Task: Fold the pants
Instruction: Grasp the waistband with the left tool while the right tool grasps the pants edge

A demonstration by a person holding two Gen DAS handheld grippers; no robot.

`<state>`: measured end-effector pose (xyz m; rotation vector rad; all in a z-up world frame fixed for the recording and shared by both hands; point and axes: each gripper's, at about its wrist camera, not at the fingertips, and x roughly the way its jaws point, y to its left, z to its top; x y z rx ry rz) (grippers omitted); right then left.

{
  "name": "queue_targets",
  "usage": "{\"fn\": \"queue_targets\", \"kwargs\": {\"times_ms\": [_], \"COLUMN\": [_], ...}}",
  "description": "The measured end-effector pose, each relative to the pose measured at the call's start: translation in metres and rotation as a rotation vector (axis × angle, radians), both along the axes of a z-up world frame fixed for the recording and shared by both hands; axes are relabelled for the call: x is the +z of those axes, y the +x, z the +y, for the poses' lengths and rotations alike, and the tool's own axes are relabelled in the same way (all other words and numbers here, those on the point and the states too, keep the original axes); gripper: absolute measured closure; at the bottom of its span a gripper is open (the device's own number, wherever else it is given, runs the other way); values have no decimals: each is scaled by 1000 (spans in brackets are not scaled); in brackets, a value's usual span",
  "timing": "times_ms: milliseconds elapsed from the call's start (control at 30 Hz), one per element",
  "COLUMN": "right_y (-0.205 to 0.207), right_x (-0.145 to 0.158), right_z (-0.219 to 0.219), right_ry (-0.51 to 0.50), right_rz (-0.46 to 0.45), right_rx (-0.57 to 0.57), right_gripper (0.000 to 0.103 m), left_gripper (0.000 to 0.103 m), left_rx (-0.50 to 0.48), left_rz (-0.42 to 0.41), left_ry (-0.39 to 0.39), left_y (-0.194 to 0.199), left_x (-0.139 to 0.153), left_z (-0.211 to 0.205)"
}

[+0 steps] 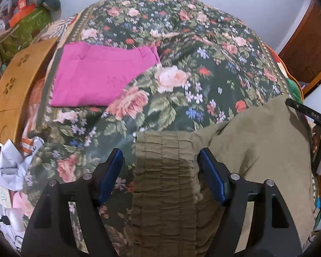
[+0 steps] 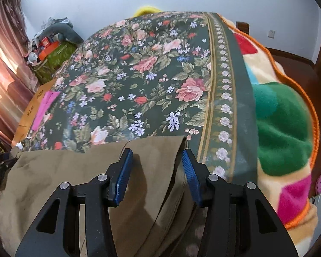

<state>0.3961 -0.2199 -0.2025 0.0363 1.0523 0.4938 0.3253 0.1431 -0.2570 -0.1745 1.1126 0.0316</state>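
Note:
Olive-khaki pants (image 1: pixel 252 141) lie on the near edge of a floral bedspread (image 1: pixel 182 49). Their gathered elastic waistband (image 1: pixel 164 171) runs between the blue pads of my left gripper (image 1: pixel 160 156), whose jaws stand open around it. In the right wrist view the pants (image 2: pixel 53 177) spread low and left, and a leg end (image 2: pixel 158 162) lies between the pads of my right gripper (image 2: pixel 157 156), also open. The right gripper's tip (image 1: pixel 306 111) shows at the right edge of the left wrist view.
A folded magenta garment (image 1: pixel 100 75) lies on the bed at the far left, also in the right wrist view (image 2: pixel 45 107). A wooden board (image 1: pixel 17 90) borders the bed's left. A colourful fleece blanket (image 2: pixel 282 124) lies on the right. Clutter (image 1: pixel 21 21) sits by the wall.

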Motion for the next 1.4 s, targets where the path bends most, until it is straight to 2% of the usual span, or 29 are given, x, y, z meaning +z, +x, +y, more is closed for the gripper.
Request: {"fn": "queue_targets", "kwargs": {"times_ms": [33,167,267,367,500,633,733,800,900,1100,1167,1267,1400], "right_y": [0,1,1,0,3,5,1,-6,-18,-56,-66,-80,-89], "right_x": [-1,-3,-5,-6,-10,-6,7,21,42,88,93,94,79], "right_z": [0,3,5,11,15,12,9,8,7,33,47,71,96], "right_ry": [5,-35,-64,-120,-158,-166,-194,-209,-164,-53,-36,-5,38], "right_rz": [-2,-13,-30,-62,-75,-72,-87,-117,-137,-210,-218,-216,-140], "right_rx": [2,14,29,42,30,10,-10,-12,16,126,157,207,268], "right_gripper": [62,93,96,98,98,98,91,91,88,62,46,22,20], "left_gripper": [29,29,38,39,39,39,39,38,32,16,9,5,5], "left_rx": [1,18,61,86,87,76,58,42,19,-35,-50,-64,-72], "left_rz": [-3,-26,-67,-101,-90,-68,-63,-73,-98,-149,-139,-110,-40], "left_ry": [-5,-28,-15,52,96,88,94,115,120,67,49,48,49], "left_y": [-1,-4,-9,-13,-9,-11,-17,-21,-26,-23,-18,-9,1], "left_x": [-1,-1,3,9,7,9,17,27,42,67,68,63,44], "left_z": [1,6,11,10,6,7,4,1,-5,-26,-34,-44,-49]}}
